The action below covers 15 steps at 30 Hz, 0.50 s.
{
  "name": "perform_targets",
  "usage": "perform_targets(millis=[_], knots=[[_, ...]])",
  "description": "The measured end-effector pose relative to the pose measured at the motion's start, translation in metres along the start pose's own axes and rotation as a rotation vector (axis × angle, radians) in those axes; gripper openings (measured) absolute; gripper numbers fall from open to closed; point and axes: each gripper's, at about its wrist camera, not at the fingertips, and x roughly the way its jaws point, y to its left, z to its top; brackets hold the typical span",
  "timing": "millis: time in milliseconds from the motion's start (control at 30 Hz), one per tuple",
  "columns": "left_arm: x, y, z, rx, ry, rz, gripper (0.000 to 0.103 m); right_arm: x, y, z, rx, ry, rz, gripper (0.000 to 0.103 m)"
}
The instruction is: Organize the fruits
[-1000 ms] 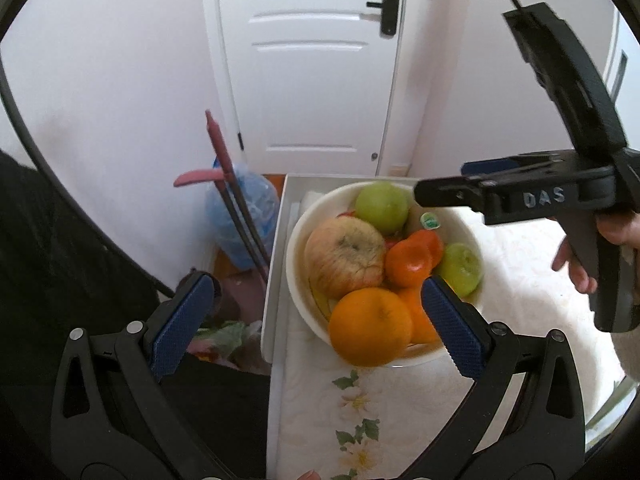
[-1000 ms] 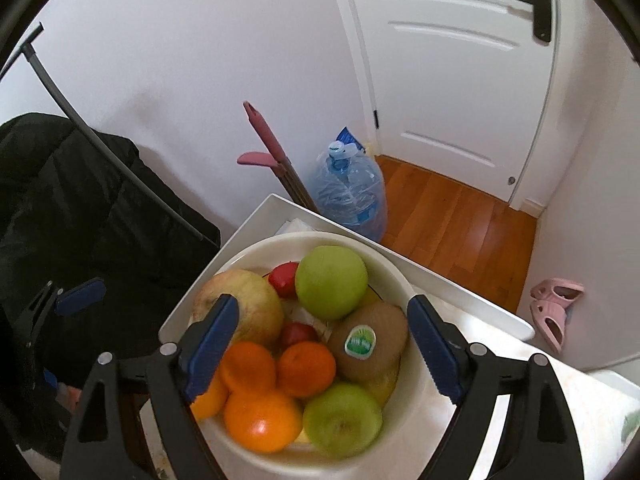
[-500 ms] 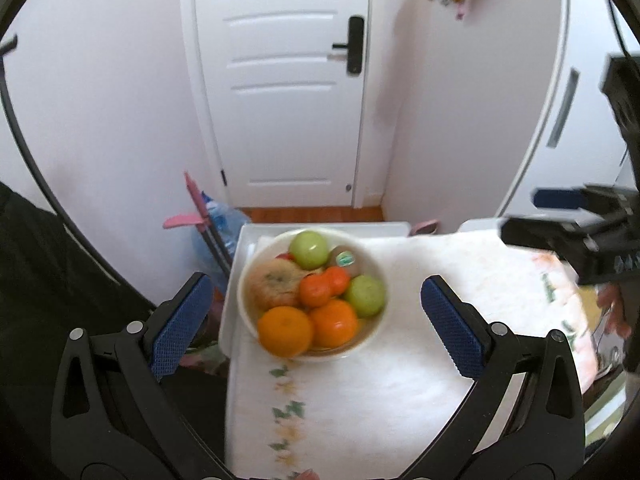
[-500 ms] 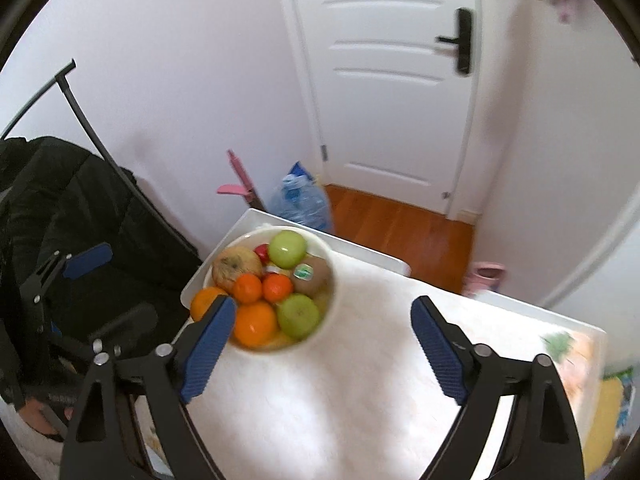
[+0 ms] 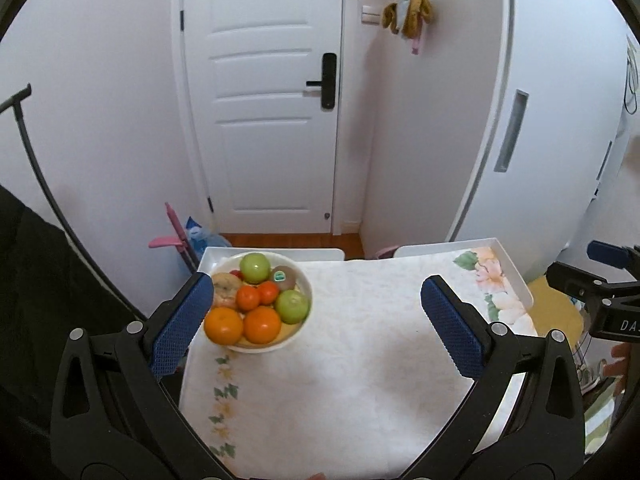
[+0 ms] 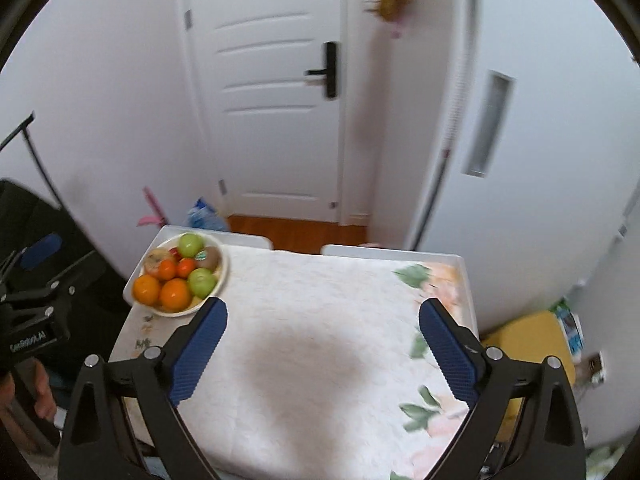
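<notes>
The bowl sits at the far left corner of the table, heaped with fruit: two oranges at the near rim, two tangerines behind them, two green apples, a kiwi with a sticker and a brownish apple on the left. The rest of the cloth is bare.

The left gripper hangs above the table with jaws wide apart and nothing between them. The right gripper is also empty — its jaws are opening wider.

The fruit looks gathered already, so the risks lie in any further reach. The pile is high and round; a nudge to a near orange could roll it over the rim and off the table's left edge, which is just beside the bowl. The bowl itself stands close to that corner — a sideways push could slide it on the cloth and tip it over.
</notes>
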Motion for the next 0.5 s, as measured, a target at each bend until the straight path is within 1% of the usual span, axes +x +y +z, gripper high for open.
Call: perform_targets(millis=[100,233,500], knots=[[-0.008,-0.009,-0.004,0.009,-0.012,-0.005,0.103,-0.011,-0.009,-0.012,0.053,-0.017,-0.034,0.096],[-0.016,-0.019,-0.009,0.014,-0.022,-0.013,0.103,-0.013,-0.009,-0.021,0.054,-0.022,-0.063,0.096],[-0.025,-0.025,-0.012,0.015,-0.037,-0.006,0.103,-0.027,-0.017,-0.03,0.056,-0.046,-0.065,0.096]])
